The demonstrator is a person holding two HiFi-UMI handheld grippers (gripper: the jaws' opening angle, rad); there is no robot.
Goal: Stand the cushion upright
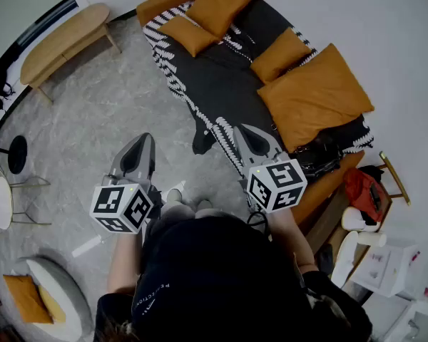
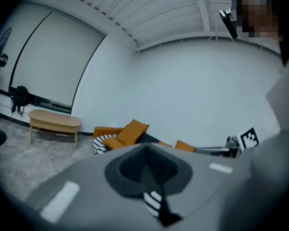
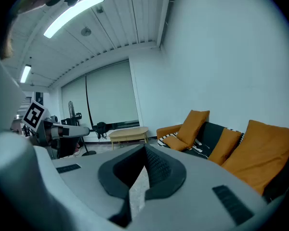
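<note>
A: Step in hand?

B: Approach only, by the look of it. Standing near the sofa (image 1: pixel 160 4), nothing touched. Jaws of left gripper (image 1: pixel 144 142) pressed together, empty. Jaws of right gripper (image 1: pixel 244 131) likewise together, nothing held.

A: Cushion where?

B: Four orange ones on the sofa, over a dark throw (image 1: pixel 214 84). Small cushion (image 1: pixel 189 34) flat on the seat at the far end; likely the one meant, though only a guess. Tall cushion (image 1: pixel 225 2) just behind it, propped at the sofa's far end. Two more against the backrest: mid cushion (image 1: pixel 279 54) and big cushion (image 1: pixel 315 95), the big one closest to the right gripper.

A: Next move?

B: Probably: step in, reach across the throw, part the jaws, pinch one edge of the small cushion, tip it up against something firm. Soft and floppy by the look; without backing, likely to slump flat again.

A: Containers?

B: None tied to the task. Round white seat (image 1: pixel 57 280) at lower left, well apart from the sofa, cradling a fifth cushion (image 1: pixel 21 298), also orange.
</note>
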